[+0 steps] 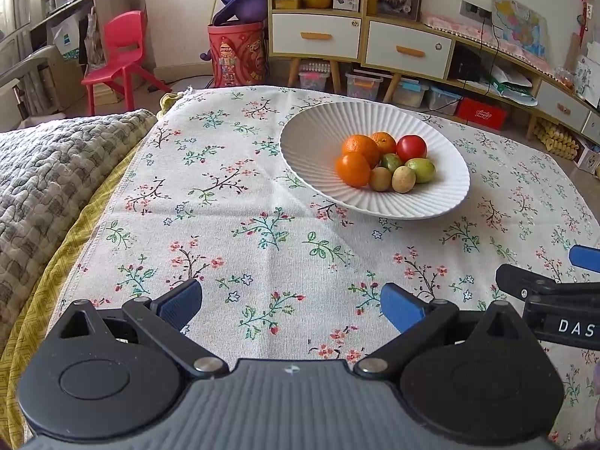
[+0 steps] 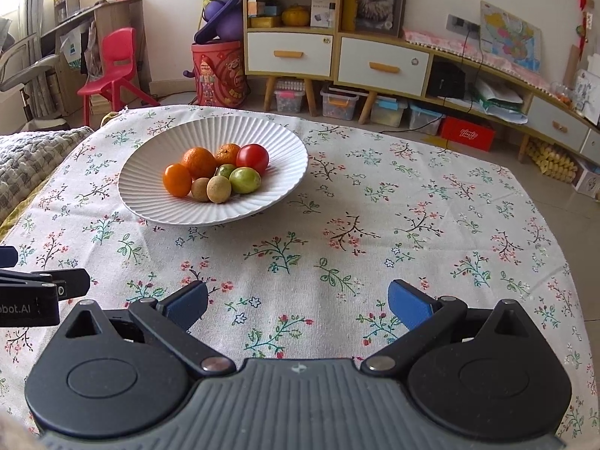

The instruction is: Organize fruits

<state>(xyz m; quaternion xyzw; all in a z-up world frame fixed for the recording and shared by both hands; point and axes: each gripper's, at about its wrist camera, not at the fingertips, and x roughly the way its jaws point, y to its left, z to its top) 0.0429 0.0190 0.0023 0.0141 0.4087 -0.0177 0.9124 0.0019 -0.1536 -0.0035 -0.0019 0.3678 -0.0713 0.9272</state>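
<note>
A white ribbed bowl [image 1: 318,142] stands on the floral tablecloth [image 1: 243,225] and holds several fruits: oranges [image 1: 352,168], a red tomato-like fruit [image 1: 411,148], green fruits [image 1: 420,169] and brownish ones [image 1: 403,179]. The bowl also shows in the right wrist view [image 2: 157,187] with the oranges [image 2: 198,162] and the red fruit [image 2: 252,157]. My left gripper [image 1: 290,305] is open and empty, hovering over the cloth short of the bowl. My right gripper [image 2: 298,305] is open and empty, to the right of the left one.
A grey quilted blanket [image 1: 48,180] lies at the table's left edge. Beyond the table stand a red chair [image 1: 120,56], a red bin [image 1: 238,54], a drawer cabinet [image 1: 360,37] and storage boxes on the floor.
</note>
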